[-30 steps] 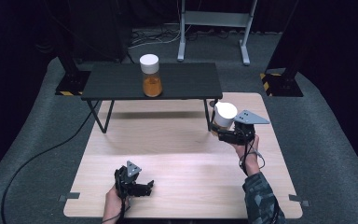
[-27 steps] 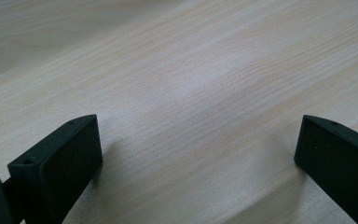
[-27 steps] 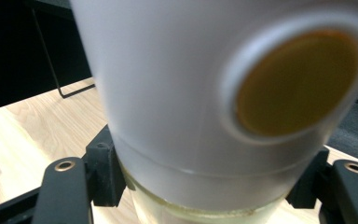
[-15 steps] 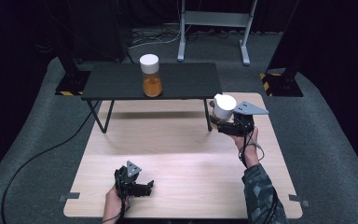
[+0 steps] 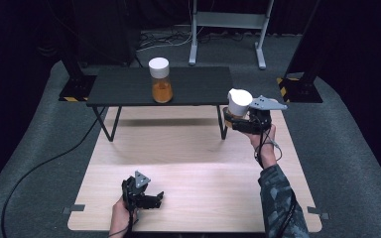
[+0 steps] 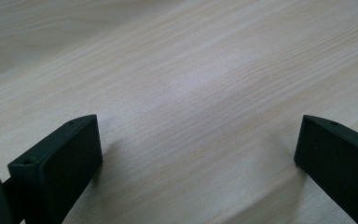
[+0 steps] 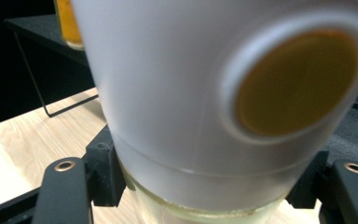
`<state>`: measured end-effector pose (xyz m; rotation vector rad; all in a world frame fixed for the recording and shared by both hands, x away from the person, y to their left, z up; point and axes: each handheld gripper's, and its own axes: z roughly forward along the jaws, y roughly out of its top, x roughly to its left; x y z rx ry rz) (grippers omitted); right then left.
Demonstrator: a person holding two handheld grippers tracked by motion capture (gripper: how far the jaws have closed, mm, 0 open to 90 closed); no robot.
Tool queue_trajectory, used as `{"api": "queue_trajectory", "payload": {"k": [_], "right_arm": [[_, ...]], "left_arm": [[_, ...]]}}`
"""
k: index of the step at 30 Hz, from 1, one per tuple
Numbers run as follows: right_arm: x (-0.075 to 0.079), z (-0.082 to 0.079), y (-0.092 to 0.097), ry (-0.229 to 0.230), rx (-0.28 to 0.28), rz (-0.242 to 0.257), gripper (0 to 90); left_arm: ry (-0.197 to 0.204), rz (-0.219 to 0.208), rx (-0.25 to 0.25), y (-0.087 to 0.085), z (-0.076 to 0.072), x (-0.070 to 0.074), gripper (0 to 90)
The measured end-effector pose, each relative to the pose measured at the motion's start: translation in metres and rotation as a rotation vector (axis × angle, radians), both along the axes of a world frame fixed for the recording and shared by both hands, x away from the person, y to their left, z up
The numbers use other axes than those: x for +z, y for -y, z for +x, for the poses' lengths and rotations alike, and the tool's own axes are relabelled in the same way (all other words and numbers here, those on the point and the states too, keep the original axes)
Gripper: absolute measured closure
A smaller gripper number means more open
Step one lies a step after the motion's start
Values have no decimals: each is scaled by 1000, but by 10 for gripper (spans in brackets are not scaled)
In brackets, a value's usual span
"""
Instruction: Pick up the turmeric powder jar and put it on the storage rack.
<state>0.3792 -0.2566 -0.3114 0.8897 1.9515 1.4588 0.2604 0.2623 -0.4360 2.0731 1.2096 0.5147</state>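
Beside the black side table's (image 5: 129, 89) right end, a white-lidded jar (image 5: 239, 102) is clamped by the right gripper (image 5: 235, 119); a second jar (image 5: 160, 79) is seen on that table, and the left gripper's (image 5: 155, 197) jaws are held apart over the wooden board (image 5: 193, 163).

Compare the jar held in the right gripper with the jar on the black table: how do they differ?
The held jar is gripped off the surface by the right gripper; the table jar stands free on the black table. The held jar leans slightly; the table jar is upright. Both have white lids and orange contents.
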Motion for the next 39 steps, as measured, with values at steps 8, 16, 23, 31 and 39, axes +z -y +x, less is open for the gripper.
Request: {"api": "queue_trajectory", "payload": {"k": [8,16,23,31,39], "right_arm": [[15,8,-1,3,-5,-2,294],[33,16,-5,14,-18,-15,294],[45,29,-13,13,-25,-37,294],[57,50,-23,-9,-42,-58,294],[56,69,-27,-42,-55,-53,293]], "left_arm": [[0,1,-1,0,0,0,1],[-1,0,-1,0,0,0,1],[-1,0,-1,0,0,0,1],[0,-4,1,0,0,0,1],[0,-3,-8,-1,0,0,1]]}}
